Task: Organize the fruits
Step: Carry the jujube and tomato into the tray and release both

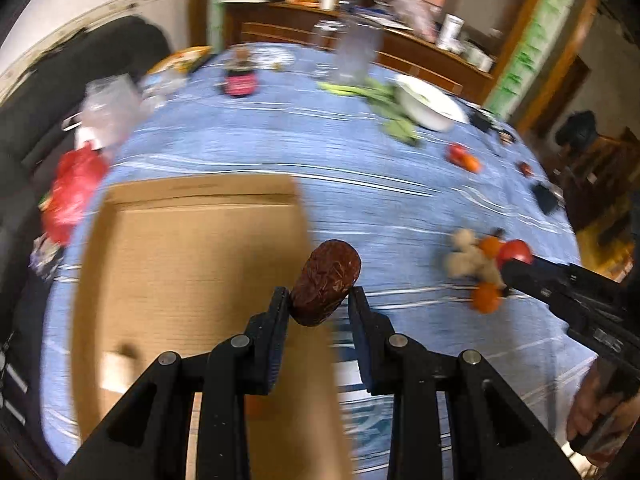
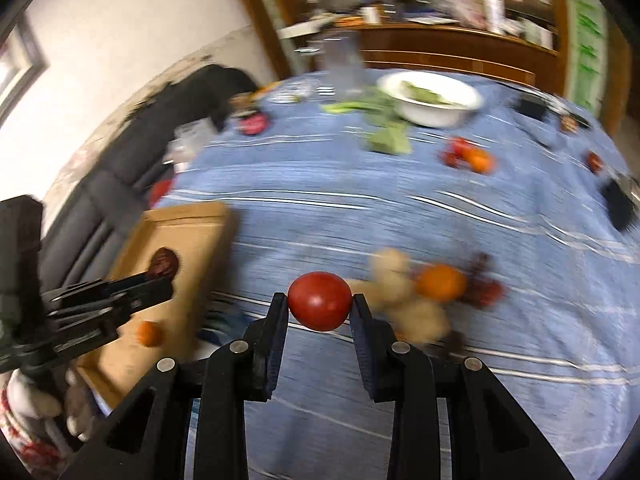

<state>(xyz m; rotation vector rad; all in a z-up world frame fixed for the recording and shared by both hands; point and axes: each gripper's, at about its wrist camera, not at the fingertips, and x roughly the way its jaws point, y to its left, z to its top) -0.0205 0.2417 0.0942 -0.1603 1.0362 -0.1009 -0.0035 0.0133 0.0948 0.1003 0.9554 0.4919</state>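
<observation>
My left gripper (image 1: pixel 319 298) is shut on a wrinkled dark red date (image 1: pixel 326 282) and holds it above the right edge of a flat cardboard box (image 1: pixel 192 264). My right gripper (image 2: pixel 319 302) is shut on a round red tomato (image 2: pixel 319 301) above the blue cloth. In the right wrist view the box (image 2: pixel 180 236) is at the left with a small orange fruit (image 2: pixel 149 333) in it, and the left gripper (image 2: pixel 160 276) holds the date (image 2: pixel 164 263) over it. The right gripper (image 1: pixel 516 260) shows at the right of the left wrist view.
Ginger pieces (image 2: pixel 404 296), an orange (image 2: pixel 440 282) and dark red fruits (image 2: pixel 486 290) lie right of the tomato. Further back are red and orange fruits (image 2: pixel 468 156), green vegetables (image 2: pixel 384 132), a white bowl (image 2: pixel 432 98) and a clear container (image 2: pixel 342 68). A red bag (image 1: pixel 72 192) lies left.
</observation>
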